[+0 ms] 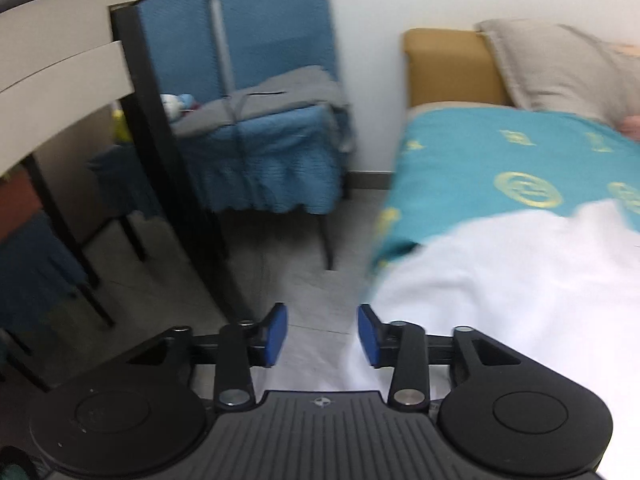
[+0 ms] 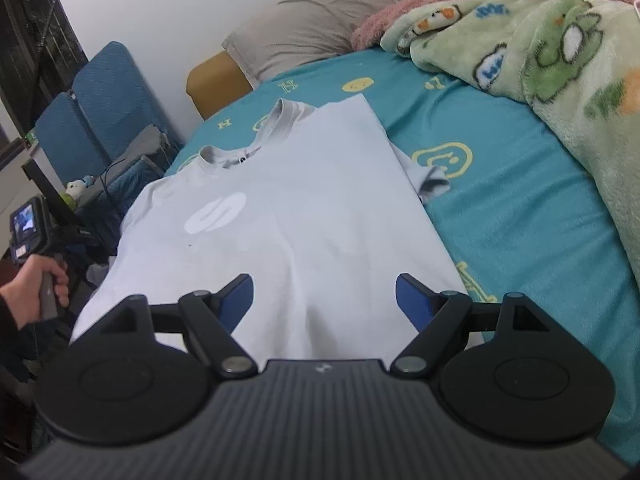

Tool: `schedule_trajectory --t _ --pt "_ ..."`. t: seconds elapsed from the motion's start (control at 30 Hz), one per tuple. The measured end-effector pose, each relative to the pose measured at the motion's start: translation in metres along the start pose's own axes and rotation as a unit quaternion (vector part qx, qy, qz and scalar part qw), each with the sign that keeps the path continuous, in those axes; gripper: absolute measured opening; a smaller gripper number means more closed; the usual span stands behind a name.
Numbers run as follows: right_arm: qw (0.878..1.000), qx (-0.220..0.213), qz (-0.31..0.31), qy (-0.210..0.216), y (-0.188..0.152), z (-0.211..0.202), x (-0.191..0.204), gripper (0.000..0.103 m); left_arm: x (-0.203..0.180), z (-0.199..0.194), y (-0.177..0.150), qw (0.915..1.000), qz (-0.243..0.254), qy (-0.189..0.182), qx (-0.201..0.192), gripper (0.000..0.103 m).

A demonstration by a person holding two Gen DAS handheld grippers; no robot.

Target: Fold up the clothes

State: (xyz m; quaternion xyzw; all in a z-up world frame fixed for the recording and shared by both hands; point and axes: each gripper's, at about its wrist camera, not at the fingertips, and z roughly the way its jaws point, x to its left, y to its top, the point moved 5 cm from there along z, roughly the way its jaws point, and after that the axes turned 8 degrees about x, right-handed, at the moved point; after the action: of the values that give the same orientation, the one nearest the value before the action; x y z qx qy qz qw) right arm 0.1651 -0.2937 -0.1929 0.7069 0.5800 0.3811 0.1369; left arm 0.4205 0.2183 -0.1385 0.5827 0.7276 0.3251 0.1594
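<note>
A white T-shirt lies flat on the teal bed sheet, collar toward the pillow, its right sleeve folded partly under. My right gripper is open and empty, above the shirt's lower part. My left gripper is open and empty, off the bed's left edge over the floor, with the shirt's hanging white cloth just to its right. In the right wrist view the left gripper's rear body and the hand holding it show at the far left.
A beige pillow and a green cartoon blanket lie at the head and right of the bed. Blue-covered chairs with grey cloth stand left of the bed. A black-framed table stands near the left gripper.
</note>
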Motion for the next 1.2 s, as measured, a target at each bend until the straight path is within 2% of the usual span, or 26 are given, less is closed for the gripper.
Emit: schedule_trajectory --t 0.13,0.2,0.33,0.43,0.57,0.7,0.8,1.07,1.2 --pt "1.000 -0.018 -0.015 -0.002 0.005 -0.008 0.005 0.080 -0.027 -0.067 -0.025 0.9978 0.003 -0.063 -0.018 0.067" --pt "0.999 -0.031 -0.025 -0.003 0.007 -0.015 0.008 0.080 -0.040 -0.109 -0.039 0.9961 0.007 -0.086 -0.020 0.070" --pt "0.997 -0.058 -0.044 -0.003 0.011 -0.034 0.012 0.080 -0.068 -0.195 -0.069 0.9907 0.024 -0.130 -0.034 0.082" --pt "0.996 -0.076 -0.055 0.001 0.012 -0.050 0.015 0.080 -0.096 -0.252 -0.097 0.9850 0.025 -0.167 -0.037 0.084" --pt "0.994 -0.093 -0.057 0.010 0.011 -0.072 0.017 0.080 -0.120 -0.303 -0.134 0.9783 0.028 -0.204 -0.026 0.087" --pt "0.995 -0.092 -0.040 0.014 0.008 -0.087 0.016 0.080 -0.116 -0.325 -0.166 0.9753 0.015 -0.219 -0.030 0.093" --pt "0.996 -0.086 -0.037 0.012 0.002 -0.092 0.019 0.080 -0.115 -0.331 -0.184 0.9771 0.029 -0.206 -0.042 0.094" --pt "0.996 -0.088 -0.016 0.010 0.004 -0.099 0.023 0.080 -0.114 -0.326 -0.190 0.9756 0.059 -0.200 -0.069 0.099" --pt "0.997 -0.083 -0.005 0.008 0.007 -0.094 0.021 0.080 -0.117 -0.321 -0.192 0.9740 0.055 -0.211 -0.061 0.099"
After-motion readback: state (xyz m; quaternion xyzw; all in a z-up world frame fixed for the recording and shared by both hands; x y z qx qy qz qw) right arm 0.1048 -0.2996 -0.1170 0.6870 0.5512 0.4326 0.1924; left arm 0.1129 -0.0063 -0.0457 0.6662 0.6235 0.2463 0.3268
